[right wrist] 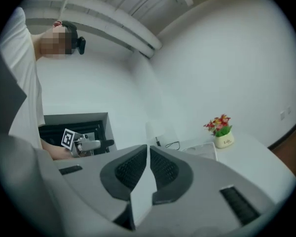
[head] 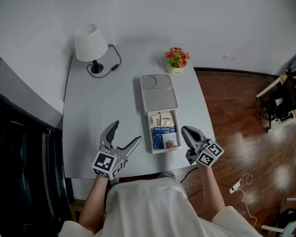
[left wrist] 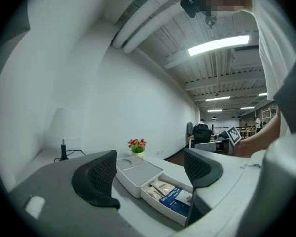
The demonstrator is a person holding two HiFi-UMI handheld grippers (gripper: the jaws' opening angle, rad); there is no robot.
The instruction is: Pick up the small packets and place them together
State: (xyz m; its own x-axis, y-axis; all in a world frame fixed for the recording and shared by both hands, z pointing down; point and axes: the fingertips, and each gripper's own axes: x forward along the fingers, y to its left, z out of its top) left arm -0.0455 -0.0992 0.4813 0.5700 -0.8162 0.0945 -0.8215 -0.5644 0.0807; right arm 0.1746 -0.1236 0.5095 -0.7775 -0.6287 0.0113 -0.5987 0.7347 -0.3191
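Observation:
A white organiser box (head: pixel 159 94) lies in the middle of the grey table (head: pixel 93 112), with its drawer (head: pixel 174 132) pulled out toward me. Inside the drawer lie a blue coffee packet (head: pixel 160 137) and beige small packets (head: pixel 163 118), which also show in the left gripper view (left wrist: pixel 164 187). My left gripper (head: pixel 127 131) hovers just left of the drawer, open, with nothing between its fingers (left wrist: pixel 150 169). Just right of the drawer, my right gripper (head: pixel 186 131) is shut on a thin white packet (right wrist: pixel 140 196), which sticks up edge-on between the pads (right wrist: pixel 148 154).
A white table lamp (head: pixel 91 43) with a black cord stands at the far left. A small pot of flowers (head: pixel 176 59) sits behind the box. The table's right edge drops to a wooden floor (head: pixel 237 122). Dark furniture (head: pixel 15 147) borders the left side.

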